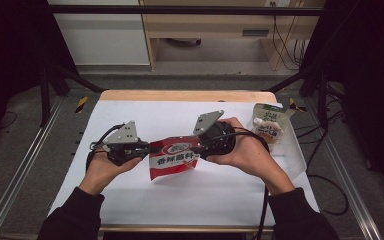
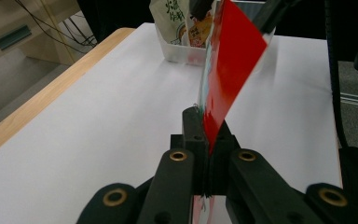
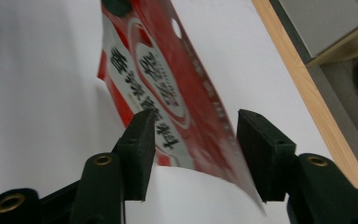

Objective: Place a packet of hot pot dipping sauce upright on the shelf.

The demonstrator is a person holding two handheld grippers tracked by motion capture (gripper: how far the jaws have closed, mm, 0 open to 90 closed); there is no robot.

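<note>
The red packet point(image 1: 174, 157) is a flat, glossy foil pouch with white lettering and a round hang hole near one edge; it hangs in the air above the middle of the table, between the two grippers, its lower white-banded edge just off the sheet; in the left gripper view it shows edge-on point(image 2: 230, 60), thin as a card, its red back smooth and unprinted. The left gripper point(image 1: 141, 148) has its black jaws pressed together on the packet's left edge, the ribbed pads biting the seam; the right gripper point(image 1: 201, 145) sits at the packet's right edge, and in the right gripper view point(image 3: 193, 140) its jaws stand apart on either side of the packet point(image 3: 168, 93), the left pad touching or nearly touching the printed face, the right pad clear of it. Each gripper carries a grey three-cornered plate and rests in a hand point(image 1: 105, 167) reaching out of a dark sleeve. The table point(image 1: 145, 112) is covered with a smooth white sheet, a strip of pale wood showing along its far edge; near and to the left the sheet lies open. At the far right stands a clear tray point(image 1: 292, 147) holding a pale green pouch point(image 1: 270, 120), well apart from the packet.
</note>
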